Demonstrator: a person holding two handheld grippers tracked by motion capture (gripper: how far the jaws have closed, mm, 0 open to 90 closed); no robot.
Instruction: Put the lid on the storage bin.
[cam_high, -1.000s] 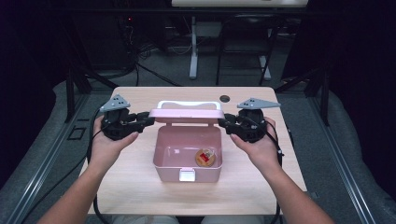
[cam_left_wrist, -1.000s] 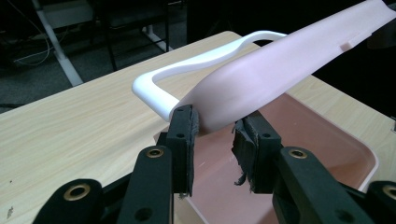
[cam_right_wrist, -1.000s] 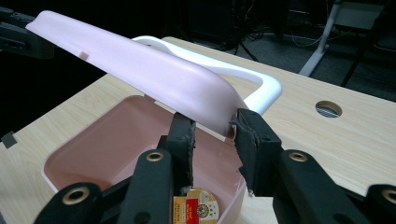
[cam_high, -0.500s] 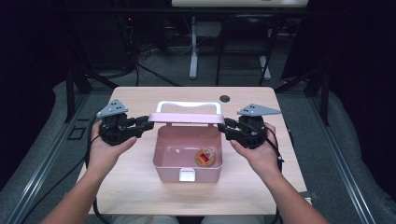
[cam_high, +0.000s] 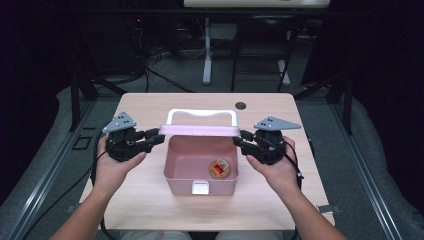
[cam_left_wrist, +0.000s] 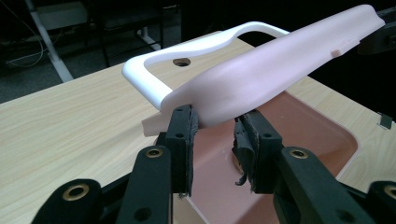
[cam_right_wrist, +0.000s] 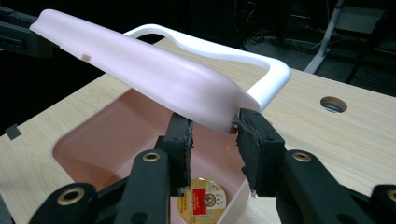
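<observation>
- Surface (cam_high: 150, 210): it bears the pink box (cam_high: 200, 172), open between both tools.
- Lid (cam_high: 199, 130): the left tool (cam_high: 157, 139) and right tool (cam_high: 241, 140) each grasp one end; I'd lower both evenly.
- Round tin (cam_high: 219, 168): in the box, below the right tool.

Bright tabletop, dark bkgd, slight blur

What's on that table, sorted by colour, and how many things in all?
Pink: 2, the box and its lid
White: 1, the lid's handle
Gold and red: 1, a round tin inside the box
Total: 4
</observation>
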